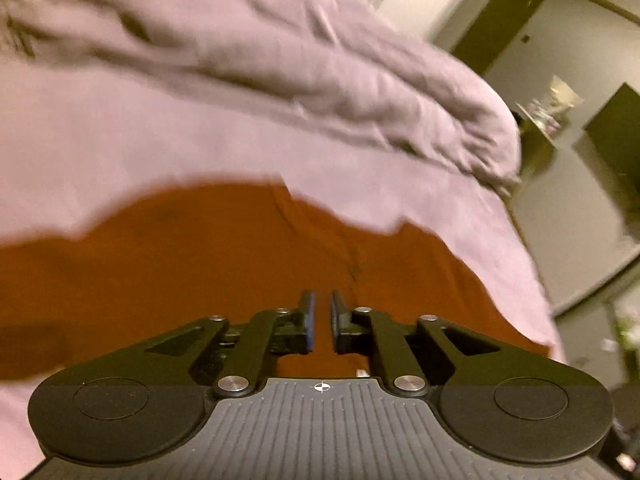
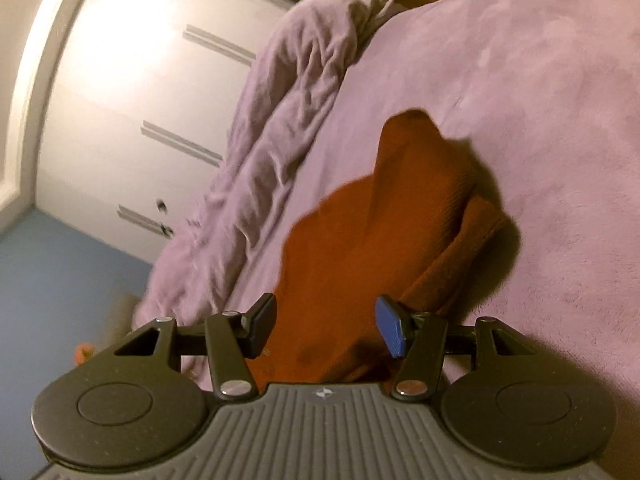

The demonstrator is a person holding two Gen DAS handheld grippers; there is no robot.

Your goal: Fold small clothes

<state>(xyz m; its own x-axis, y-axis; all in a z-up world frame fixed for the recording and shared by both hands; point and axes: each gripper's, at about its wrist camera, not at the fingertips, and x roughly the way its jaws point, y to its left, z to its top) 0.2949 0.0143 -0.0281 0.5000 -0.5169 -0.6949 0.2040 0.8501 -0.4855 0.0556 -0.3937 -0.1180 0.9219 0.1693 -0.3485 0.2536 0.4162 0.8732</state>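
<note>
The rust-orange garment [image 1: 240, 264] is lying on the pink bed sheet [image 1: 140, 128], filling the lower middle of the left wrist frame. In the right wrist view it [image 2: 360, 248] is sitting at centre, with one part folded over and standing up in a ridge. I am holding the left tool [image 1: 322, 322] above it, its blue pads almost together with only a thin slit between them and nothing pinched. I am keeping the right tool [image 2: 328, 328] released, jaws wide apart, orange cloth showing between them but not squeezed. A rumpled pink duvet [image 1: 320, 60] is bunching along the upper frame.
</note>
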